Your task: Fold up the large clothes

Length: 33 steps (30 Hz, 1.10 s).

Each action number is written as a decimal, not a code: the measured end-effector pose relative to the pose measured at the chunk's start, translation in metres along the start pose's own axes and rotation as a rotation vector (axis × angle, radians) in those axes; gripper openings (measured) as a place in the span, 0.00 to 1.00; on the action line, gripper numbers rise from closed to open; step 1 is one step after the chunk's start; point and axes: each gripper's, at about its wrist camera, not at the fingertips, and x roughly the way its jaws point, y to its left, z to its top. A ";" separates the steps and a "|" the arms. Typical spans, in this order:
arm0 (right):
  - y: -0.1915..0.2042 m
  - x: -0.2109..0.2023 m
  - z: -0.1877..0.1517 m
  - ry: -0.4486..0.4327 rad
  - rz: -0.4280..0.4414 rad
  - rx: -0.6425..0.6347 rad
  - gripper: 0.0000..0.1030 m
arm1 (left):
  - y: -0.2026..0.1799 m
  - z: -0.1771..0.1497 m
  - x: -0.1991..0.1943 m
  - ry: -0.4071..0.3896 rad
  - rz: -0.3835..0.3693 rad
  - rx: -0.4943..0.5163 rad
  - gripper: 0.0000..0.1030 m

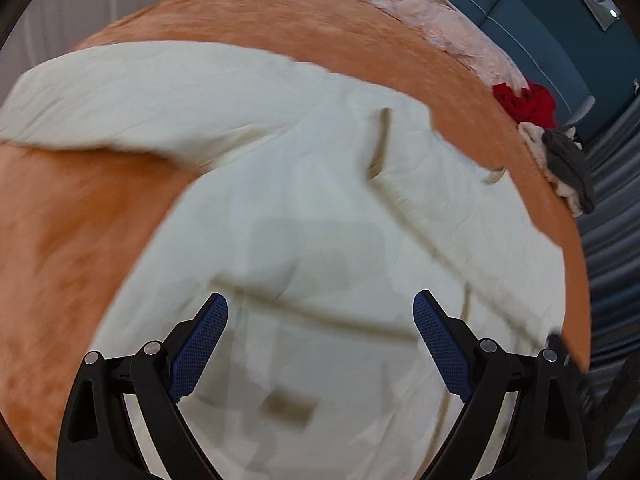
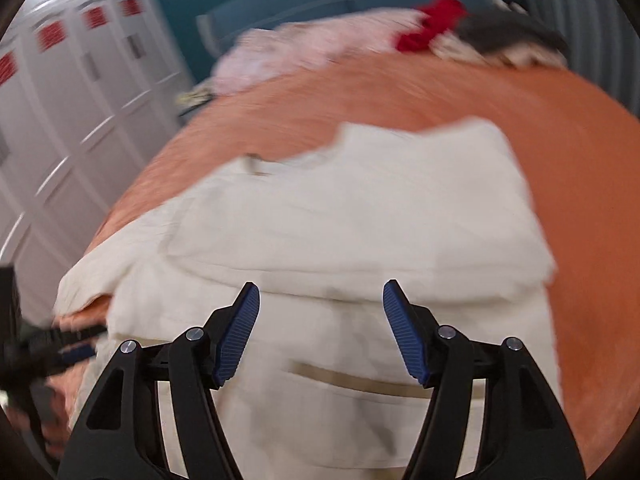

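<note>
Left edge of the right wrist view: white lockers (image 2: 68,92) w/ red labels; nothing to do w/ the job.

Left gripper (image 1: 320,320): jaws wide open, nothing btwn the blue pads, pointing down over the cream garment (image 1: 280,208); it lies spread on the orange bed cover (image 1: 72,232), one sleeve (image 1: 120,96) flung out to the left, tan-trimmed pockets facing up.

Right gripper (image 2: 322,320): jaws apart too, empty, no cloth btwn them; hovers over the same garment's body, a part-folded layer (image 2: 360,208) lying across it just beyond the tips; a pocket slit (image 2: 352,380) sits below.

Step in hand, as I read it: re-grip for the next fold; both views are smeared w/ blur so seam detail is unclear. To do it well: pick 2 matching points on one edge, e.g. the hem corners or the loose sleeve's cuff & shoulder; pinch only the layers meant to travel, not the bed cover; lift both sides evenly, lay flat, smooth outward.

Far right: pink cloth (image 1: 440,20), a red item (image 1: 524,104) & a grey-and-white heap (image 1: 564,164) along the bed's far edge; keep the fold clear of them.
</note>
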 end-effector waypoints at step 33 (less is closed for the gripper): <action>-0.133 0.022 0.005 -0.058 0.053 0.441 0.15 | -0.013 -0.015 0.052 -0.082 0.029 0.138 0.06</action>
